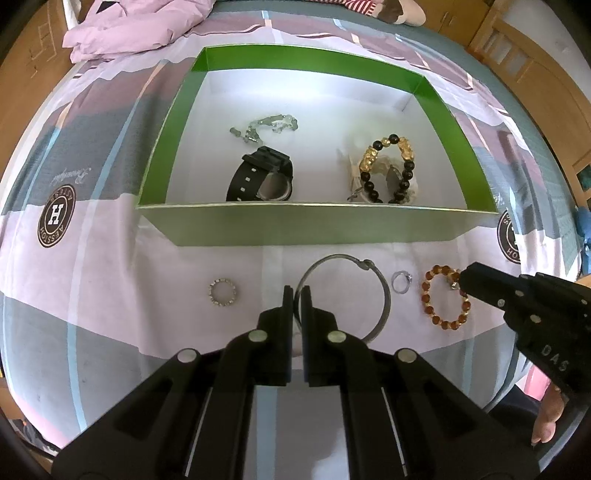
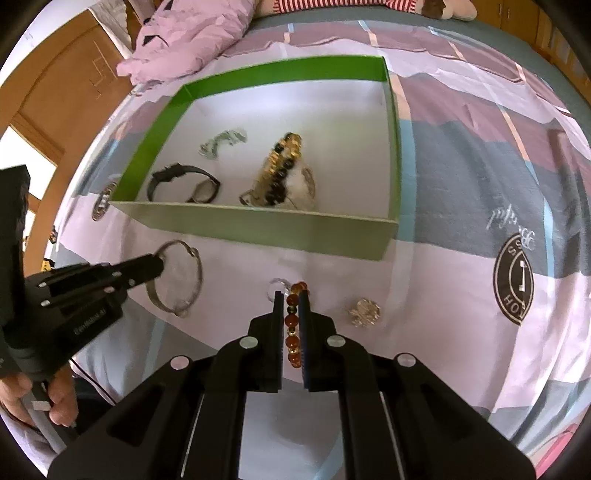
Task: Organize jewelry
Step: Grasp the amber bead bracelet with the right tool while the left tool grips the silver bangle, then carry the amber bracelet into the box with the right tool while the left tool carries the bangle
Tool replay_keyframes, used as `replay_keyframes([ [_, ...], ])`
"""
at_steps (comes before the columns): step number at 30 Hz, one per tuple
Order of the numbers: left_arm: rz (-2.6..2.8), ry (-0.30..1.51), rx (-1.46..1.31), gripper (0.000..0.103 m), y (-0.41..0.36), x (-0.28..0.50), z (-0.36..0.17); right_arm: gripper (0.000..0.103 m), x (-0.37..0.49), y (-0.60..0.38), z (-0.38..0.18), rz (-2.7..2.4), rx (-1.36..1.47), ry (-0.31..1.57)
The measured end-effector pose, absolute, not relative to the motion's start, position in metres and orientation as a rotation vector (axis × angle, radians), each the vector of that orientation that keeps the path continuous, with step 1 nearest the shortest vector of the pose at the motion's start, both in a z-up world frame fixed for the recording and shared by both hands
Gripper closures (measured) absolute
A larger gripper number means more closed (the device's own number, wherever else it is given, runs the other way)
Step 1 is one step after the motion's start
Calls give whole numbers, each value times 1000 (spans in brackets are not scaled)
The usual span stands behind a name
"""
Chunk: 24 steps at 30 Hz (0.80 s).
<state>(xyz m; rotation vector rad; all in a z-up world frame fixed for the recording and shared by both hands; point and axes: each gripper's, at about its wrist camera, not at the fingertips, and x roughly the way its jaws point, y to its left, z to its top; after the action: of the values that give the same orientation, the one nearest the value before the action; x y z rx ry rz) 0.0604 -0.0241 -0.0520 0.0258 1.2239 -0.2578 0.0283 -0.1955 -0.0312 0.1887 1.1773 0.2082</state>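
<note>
My left gripper (image 1: 297, 295) is shut on the left side of a thin silver bangle (image 1: 384, 295), just in front of the green box (image 1: 295, 225). To its right, my right gripper (image 2: 291, 295) is shut on an amber bead bracelet (image 2: 291, 332), whose loop (image 1: 443, 321) hangs from the fingertips. Inside the white-floored box lie a black watch (image 1: 266, 177), a silver chain (image 1: 266, 125) and a black-and-gold bead bracelet (image 1: 388, 166). From the right wrist view the left gripper (image 2: 160, 266) shows pinching the bangle (image 2: 184, 284).
On the bedspread in front of the box lie a sparkly ring (image 1: 222, 291), a small silver ring (image 1: 400, 281) and a gold ornament (image 2: 365, 312). A crumpled pink quilt (image 1: 140, 29) sits behind the box. Wooden furniture borders the bed.
</note>
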Motion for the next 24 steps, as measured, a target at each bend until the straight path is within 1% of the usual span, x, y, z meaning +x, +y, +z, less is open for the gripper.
replay_keyframes([
  [5,-255,1218,18,100,-22,60,-50,96,28,-191,-20,240,209,1135],
  [11,-262,1212,19,100,-23,60,-48,96,27,-188,-18,250,207,1128],
  [17,-252,1222,20,100,-22,62,-50,95,28,-184,-31,249,177,1185],
  [18,-249,1223,19,100,-22,62,-51,91,29,-181,-36,249,162,1215],
  [19,-249,1224,20,100,-21,62,-51,80,29,-178,-42,246,147,1238],
  [21,-245,1226,22,100,-21,62,-52,65,29,-174,-53,209,113,1277],
  [24,-247,1230,27,100,-22,62,-54,65,31,-173,-66,162,82,1318],
])
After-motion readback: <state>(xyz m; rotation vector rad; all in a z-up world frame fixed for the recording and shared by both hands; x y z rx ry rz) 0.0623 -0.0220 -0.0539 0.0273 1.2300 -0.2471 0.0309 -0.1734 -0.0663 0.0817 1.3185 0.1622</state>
